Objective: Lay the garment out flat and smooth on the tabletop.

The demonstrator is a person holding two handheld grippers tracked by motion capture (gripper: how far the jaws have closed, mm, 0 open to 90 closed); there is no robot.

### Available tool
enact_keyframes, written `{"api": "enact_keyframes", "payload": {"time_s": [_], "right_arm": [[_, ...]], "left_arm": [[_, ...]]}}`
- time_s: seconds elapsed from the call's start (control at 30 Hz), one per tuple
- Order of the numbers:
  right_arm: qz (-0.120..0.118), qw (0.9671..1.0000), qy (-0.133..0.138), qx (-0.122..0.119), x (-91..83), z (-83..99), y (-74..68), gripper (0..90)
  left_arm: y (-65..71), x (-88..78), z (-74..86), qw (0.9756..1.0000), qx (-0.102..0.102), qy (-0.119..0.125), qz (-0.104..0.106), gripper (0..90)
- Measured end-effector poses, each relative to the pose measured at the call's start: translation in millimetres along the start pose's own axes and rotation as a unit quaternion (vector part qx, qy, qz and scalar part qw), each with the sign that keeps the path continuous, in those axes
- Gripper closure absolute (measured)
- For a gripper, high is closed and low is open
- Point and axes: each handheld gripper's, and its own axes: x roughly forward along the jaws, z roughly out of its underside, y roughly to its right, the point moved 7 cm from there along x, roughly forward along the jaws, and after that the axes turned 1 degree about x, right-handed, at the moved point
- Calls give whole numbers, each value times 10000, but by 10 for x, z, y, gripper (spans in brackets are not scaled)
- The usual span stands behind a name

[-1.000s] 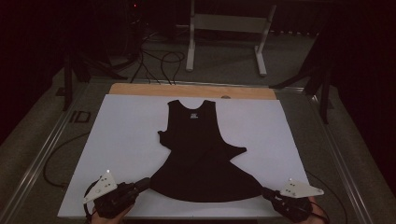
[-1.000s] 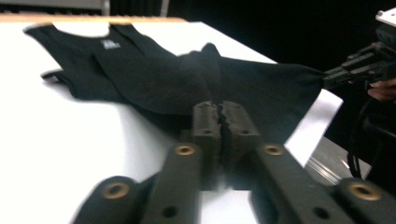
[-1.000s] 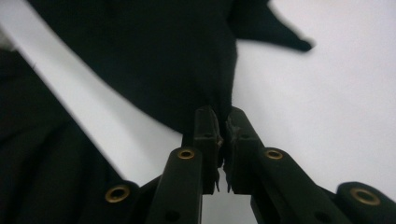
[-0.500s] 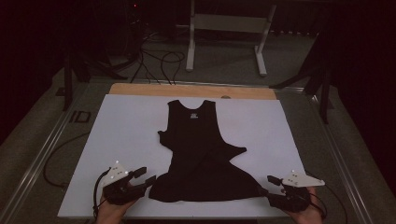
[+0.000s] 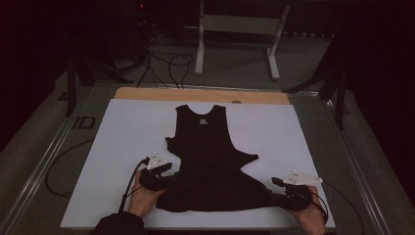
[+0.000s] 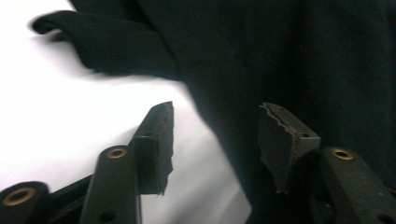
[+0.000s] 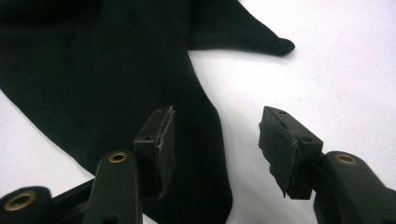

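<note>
High view: black garment (image 5: 210, 166) flat on white board (image 5: 122, 137), hem toward person | left gripper (image 5: 169, 178) at left hem side, jaws just opened, spread, pinching nothing | right gripper (image 5: 274, 198) at right hem corner, likewise spread | risk: closing may catch one layer only, probably, cloth dark; uneven pull skews garment.
</note>
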Motion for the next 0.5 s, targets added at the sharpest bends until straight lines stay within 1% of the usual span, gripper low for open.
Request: {"api": "enact_keyframes", "payload": {"time_s": [0.07, 0.1, 0.13, 0.17, 0.27, 0.33, 0.37, 0.5], "right_arm": [[-4, 10000, 5, 5, -9, 9, 3, 449], [-5, 10000, 4, 22, -11, 13, 2, 448], [-16, 10000, 4, 31, -8, 19, 0, 448], [-14, 10000, 1, 25, -6, 21, 0, 448], [-50, 10000, -24, -4, 8, 27, -14, 449], [-81, 10000, -38, -15, 14, 29, -26, 449], [-91, 9999, -65, -8, 18, 34, -35, 450], [-130, 9998, -123, -26, 37, 50, -48, 450]], "left_arm": [[40, 61, 11, 9998, 130, -132, -53, 426], [67, 83, 9, 9993, 275, -196, -185, 419], [80, 91, 12, 9987, 355, -239, -270, 411], [94, 101, 13, 9977, 471, -267, -398, 417], [95, 109, 8, 9978, 426, -263, -431, 446], [88, 105, 2, 9978, 424, -255, -448, 506], [89, 105, -1, 9979, 386, -259, -447, 570], [70, 99, -10, 9976, 370, -295, -504, 738]]}}
